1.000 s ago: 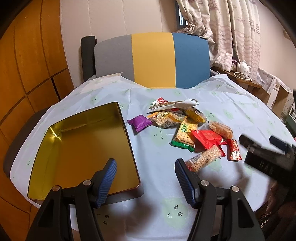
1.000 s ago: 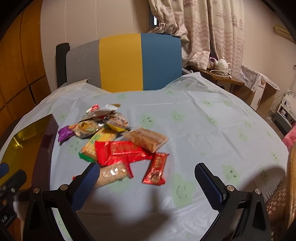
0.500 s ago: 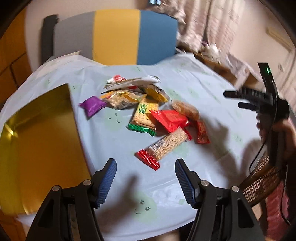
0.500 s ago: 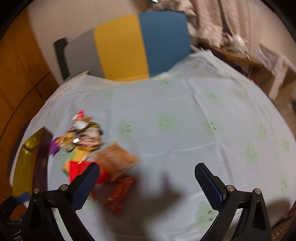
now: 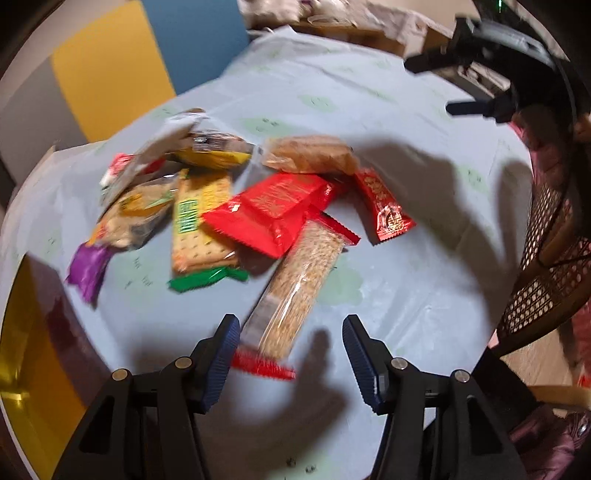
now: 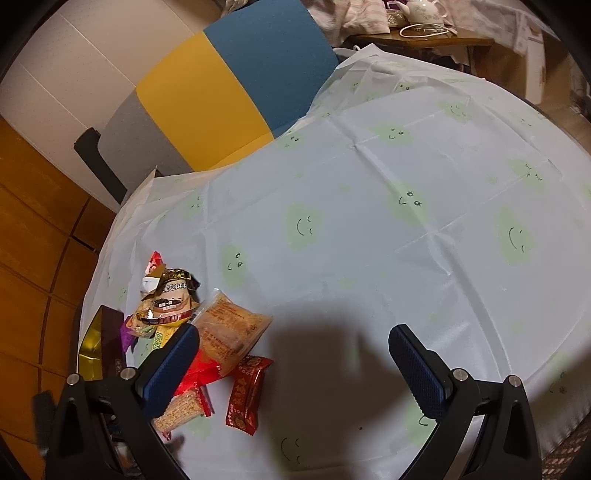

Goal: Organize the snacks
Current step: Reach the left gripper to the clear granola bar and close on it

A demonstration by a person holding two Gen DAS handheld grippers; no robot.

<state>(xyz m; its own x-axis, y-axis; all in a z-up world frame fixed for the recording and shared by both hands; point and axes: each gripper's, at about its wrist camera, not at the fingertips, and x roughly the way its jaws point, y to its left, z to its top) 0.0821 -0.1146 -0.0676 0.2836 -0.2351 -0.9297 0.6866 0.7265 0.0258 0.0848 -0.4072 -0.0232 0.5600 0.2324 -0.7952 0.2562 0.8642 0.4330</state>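
Observation:
A pile of snack packets lies on the pale tablecloth (image 5: 424,266). My left gripper (image 5: 286,354) is open, its fingers on either side of the near end of a long clear sesame bar with red ends (image 5: 295,288). Beyond it lie a red packet (image 5: 273,210), a green cracker pack (image 5: 199,225), a dark red bar (image 5: 384,206), a tan pastry (image 5: 310,155) and a purple packet (image 5: 88,269). The gold tin (image 5: 22,350) is at the left. My right gripper (image 6: 295,365) is open and empty over bare cloth, right of the pile (image 6: 221,332).
A grey, yellow and blue chair back (image 6: 207,85) stands behind the table. A wicker chair (image 5: 546,280) is at the right table edge. A side table with a teapot (image 6: 421,7) stands at the far right. Wood panelling (image 6: 33,229) lines the left.
My left gripper has moved right and forward from the tin to the sesame bar. My right gripper has risen and swung right, away from the pile, and now shows at the upper right of the left view.

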